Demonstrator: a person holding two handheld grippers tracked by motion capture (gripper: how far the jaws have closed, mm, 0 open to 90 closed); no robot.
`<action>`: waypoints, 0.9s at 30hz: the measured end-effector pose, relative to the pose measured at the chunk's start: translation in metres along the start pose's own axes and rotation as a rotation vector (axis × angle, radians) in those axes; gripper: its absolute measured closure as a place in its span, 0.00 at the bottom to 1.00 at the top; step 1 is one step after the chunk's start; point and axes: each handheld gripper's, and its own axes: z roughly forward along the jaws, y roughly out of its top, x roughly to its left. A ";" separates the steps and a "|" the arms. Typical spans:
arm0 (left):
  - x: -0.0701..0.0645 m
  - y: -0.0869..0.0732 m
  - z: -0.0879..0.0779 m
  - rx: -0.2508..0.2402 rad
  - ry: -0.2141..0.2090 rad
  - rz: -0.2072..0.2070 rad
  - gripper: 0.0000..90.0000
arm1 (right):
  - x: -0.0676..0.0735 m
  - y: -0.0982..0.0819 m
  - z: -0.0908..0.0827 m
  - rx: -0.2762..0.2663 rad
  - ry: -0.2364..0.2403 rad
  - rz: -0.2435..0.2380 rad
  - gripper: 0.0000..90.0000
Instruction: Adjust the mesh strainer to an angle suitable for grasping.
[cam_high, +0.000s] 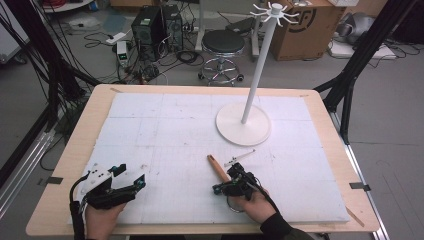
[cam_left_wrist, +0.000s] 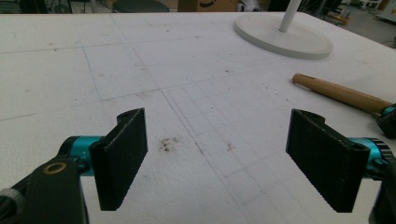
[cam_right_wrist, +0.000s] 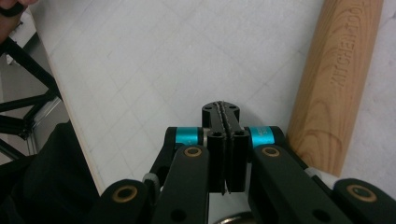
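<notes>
a white gridded foam sheet (cam_high: 165, 130) is covering most of a pale wooden tabletop (cam_high: 80, 145), leaving a bare wood margin showing along the left, far and right edges. small brown specks are marking the sheet in the left gripper view. the room beyond is lying on a grey floor (cam_high: 395, 125) cluttered with cables; a black round stool (cam_high: 223, 45) is standing just past the far edge, with dark computer towers (cam_high: 156, 25) to its left and a cardboard box (cam_high: 310, 25) to its right. black frame struts are crossing both far corners.

a white stand (cam_high: 250, 107) with a round base is sitting on the far right part of the sheet, its pole rising to a ring of hooks at the top.

a wooden handle (cam_high: 218, 167), stamped with lettering in the right gripper view, is lying on the sheet near centre, angled toward the far left. a thin metal piece is lying just beside it on the right.

the left tongs (cam_high: 132, 180) are resting at the near left in a hand, their 2 jaws spread wide with nothing between them. the right tongs (cam_right_wrist: 226, 140) are pressed fully together on nothing, sitting just beside the near end of the handle; whether they are touching it i cannot tell.
</notes>
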 end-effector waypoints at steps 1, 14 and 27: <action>0.000 0.000 0.000 0.000 0.000 0.000 0.24 | -0.001 -0.001 -0.002 0.002 -0.003 -0.002 0.99; -0.001 -0.001 0.000 0.005 0.001 0.003 0.24 | -0.010 -0.013 -0.014 0.003 0.009 0.022 0.99; -0.001 -0.001 0.000 0.005 0.003 0.003 0.24 | -0.030 -0.019 -0.031 -0.007 -0.012 0.062 0.99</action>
